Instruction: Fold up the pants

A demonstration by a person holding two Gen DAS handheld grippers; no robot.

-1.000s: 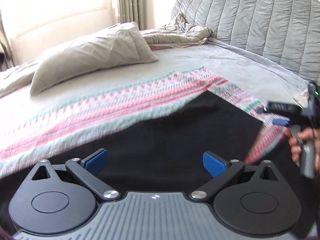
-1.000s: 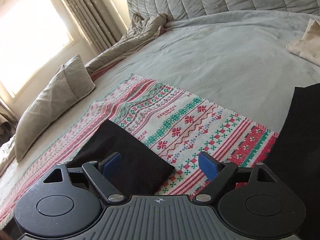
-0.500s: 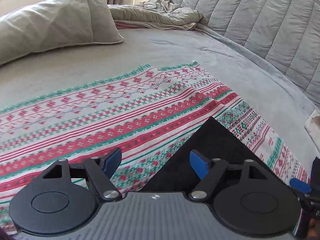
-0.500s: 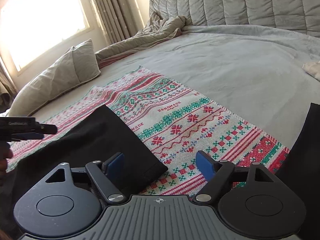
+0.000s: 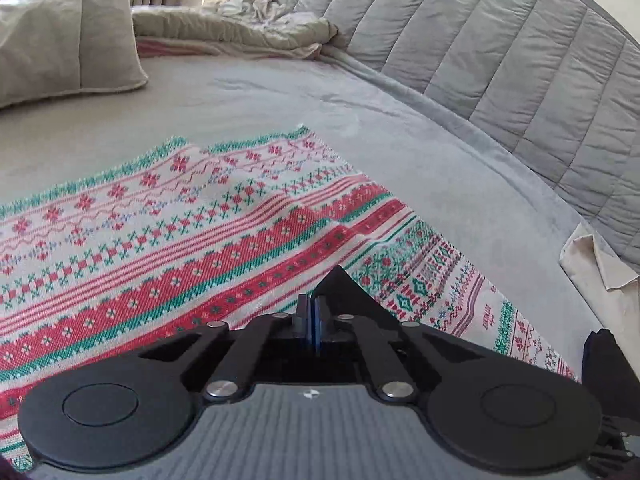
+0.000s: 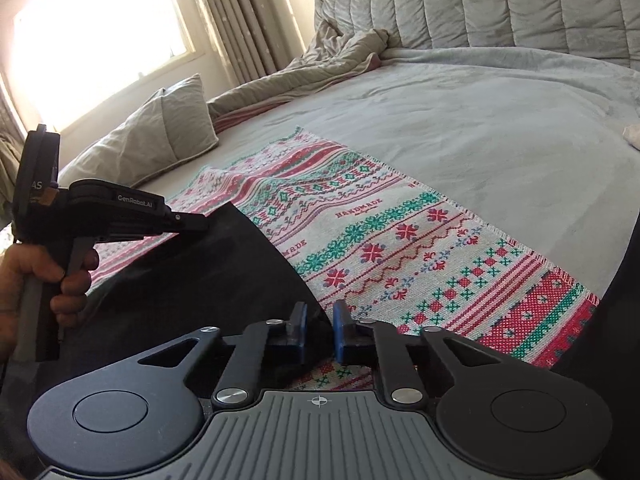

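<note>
Grey bed cover (image 6: 500,120) under red-green patterned woven cloth (image 6: 400,248). Black fabric pants (image 6: 192,280) lie on cloth. My left claw (image 5: 311,322) clenched on pants corner. My right claw (image 6: 319,328) partly parted around pants edge, not gripping.

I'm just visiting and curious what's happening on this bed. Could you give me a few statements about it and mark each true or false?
1. The left gripper is shut on a corner of the black pants. True.
2. The right gripper is clamped fully shut. False: a gap remains between its blue pads, with the pants' edge in it.
3. The pants lie on a patterned red-and-green cloth. True.
4. The pillow sits on top of the pants. False: it lies apart, near the window.
</note>
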